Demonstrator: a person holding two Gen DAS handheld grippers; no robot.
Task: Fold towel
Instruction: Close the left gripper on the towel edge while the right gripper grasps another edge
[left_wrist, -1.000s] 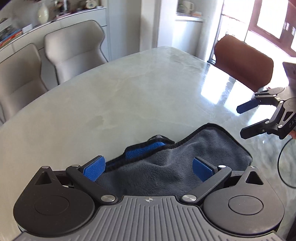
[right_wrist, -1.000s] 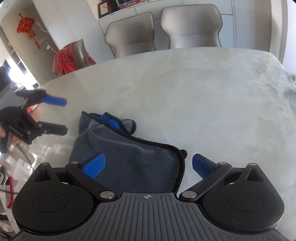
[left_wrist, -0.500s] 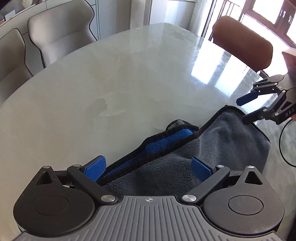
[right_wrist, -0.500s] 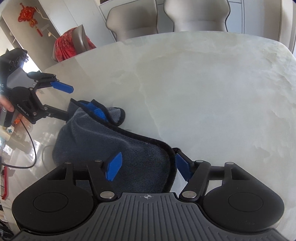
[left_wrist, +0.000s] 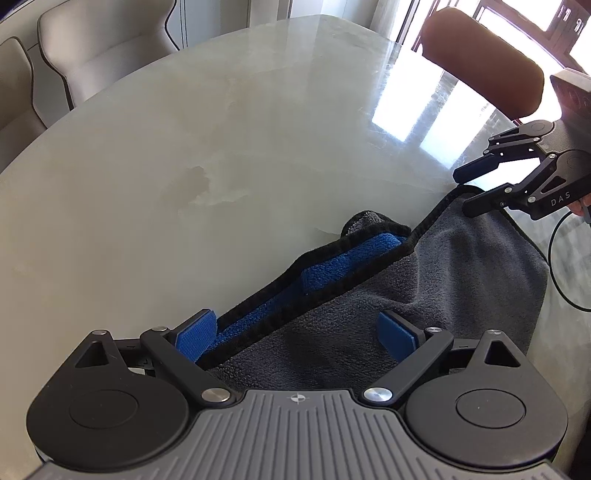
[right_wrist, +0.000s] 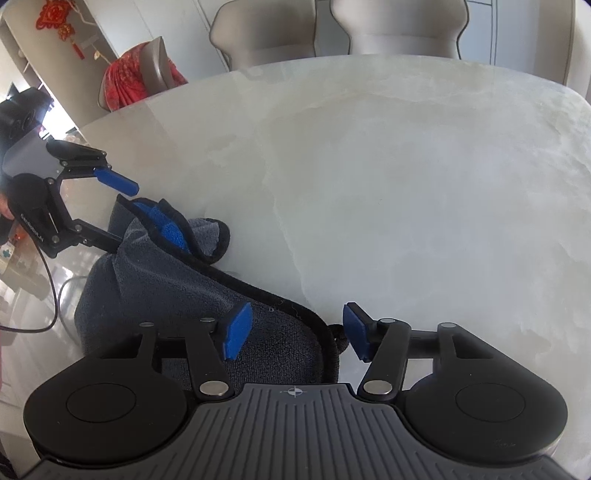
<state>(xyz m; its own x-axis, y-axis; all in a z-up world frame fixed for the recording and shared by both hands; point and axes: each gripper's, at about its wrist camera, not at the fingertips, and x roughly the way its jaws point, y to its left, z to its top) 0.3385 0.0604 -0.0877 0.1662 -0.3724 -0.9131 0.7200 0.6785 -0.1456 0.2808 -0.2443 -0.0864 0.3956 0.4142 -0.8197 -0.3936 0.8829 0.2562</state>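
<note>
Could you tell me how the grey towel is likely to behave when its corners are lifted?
Probably floppy: the towel already lies rumpled, one edge curled over. Its plush pile should grip well. It may slide easily on the glossy table.

Fluffy grey/blue microfibre cloth towel (left_wrist: 461, 280) w/ black trim; glossy polished marble-look table (left_wrist: 184, 166); matt leather-look chairs (right_wrist: 399, 26).

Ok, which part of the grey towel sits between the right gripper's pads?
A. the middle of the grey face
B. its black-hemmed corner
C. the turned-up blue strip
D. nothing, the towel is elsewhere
B: in the right wrist view the right gripper is closing around the black-hemmed corner of the grey towel, pads not yet pressing.
</note>
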